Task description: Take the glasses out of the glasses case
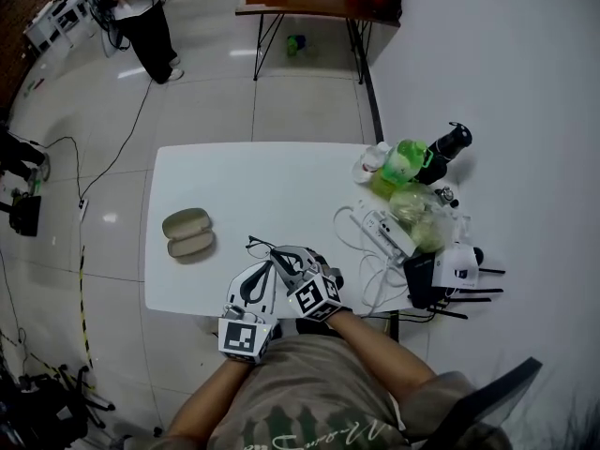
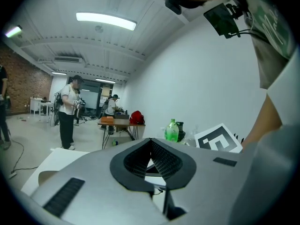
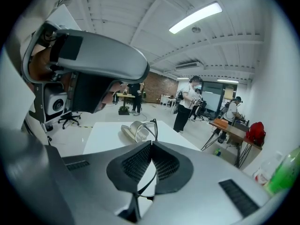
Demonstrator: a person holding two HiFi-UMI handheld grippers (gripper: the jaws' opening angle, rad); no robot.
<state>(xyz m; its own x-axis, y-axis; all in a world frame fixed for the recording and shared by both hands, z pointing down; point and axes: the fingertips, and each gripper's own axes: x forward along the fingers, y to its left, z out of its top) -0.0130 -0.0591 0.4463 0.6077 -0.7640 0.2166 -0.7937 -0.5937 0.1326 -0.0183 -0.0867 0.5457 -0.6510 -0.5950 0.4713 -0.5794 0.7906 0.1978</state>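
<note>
Thin wire glasses (image 3: 145, 131), light and fragile, sit pinched in the closed right gripper (image 3: 151, 143). The left gripper (image 2: 151, 139) is closed too; the frame looks safer to grip than the lenses.

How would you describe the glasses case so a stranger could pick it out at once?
Look at the white table: its right end is cluttered around a green bottle. Alone toward the left end lies the glasses case, open, two beige oval halves side by side.
</note>
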